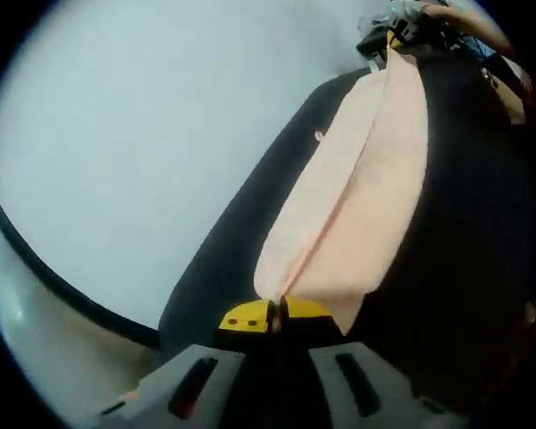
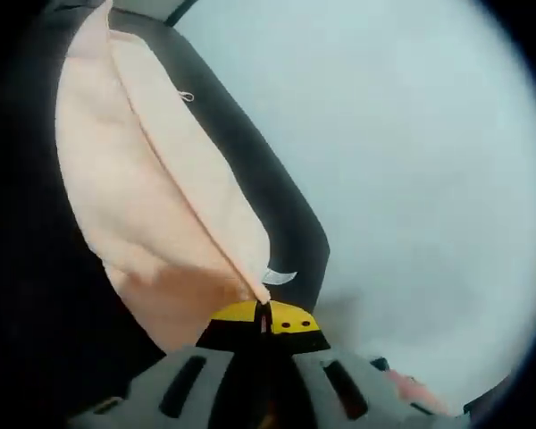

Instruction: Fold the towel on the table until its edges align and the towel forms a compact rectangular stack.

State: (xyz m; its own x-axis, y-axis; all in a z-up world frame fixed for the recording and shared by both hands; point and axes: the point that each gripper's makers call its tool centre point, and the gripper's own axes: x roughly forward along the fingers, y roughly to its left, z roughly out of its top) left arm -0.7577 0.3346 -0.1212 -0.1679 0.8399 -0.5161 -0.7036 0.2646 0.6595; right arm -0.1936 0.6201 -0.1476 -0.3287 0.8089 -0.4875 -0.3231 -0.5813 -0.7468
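In the left gripper view I see my left gripper (image 1: 277,316) with its yellow-tipped jaws pressed together, pinching one end of the towel (image 1: 357,206). In the right gripper view my right gripper (image 2: 266,316) is likewise closed, its jaws clamped on the towel (image 2: 152,206) at its near end, just beside a small white tag (image 2: 281,277). The towel is pale peach, doubled lengthwise so that two layers meet along a central crease. It stretches away from each pair of jaws as a long, narrow band. In the left gripper view the far end of the towel reaches the right gripper (image 1: 402,27). Behind the towel I see a dark surface (image 1: 464,223), and beyond that a pale grey-white one (image 1: 161,161); I cannot tell whether the towel rests on either.
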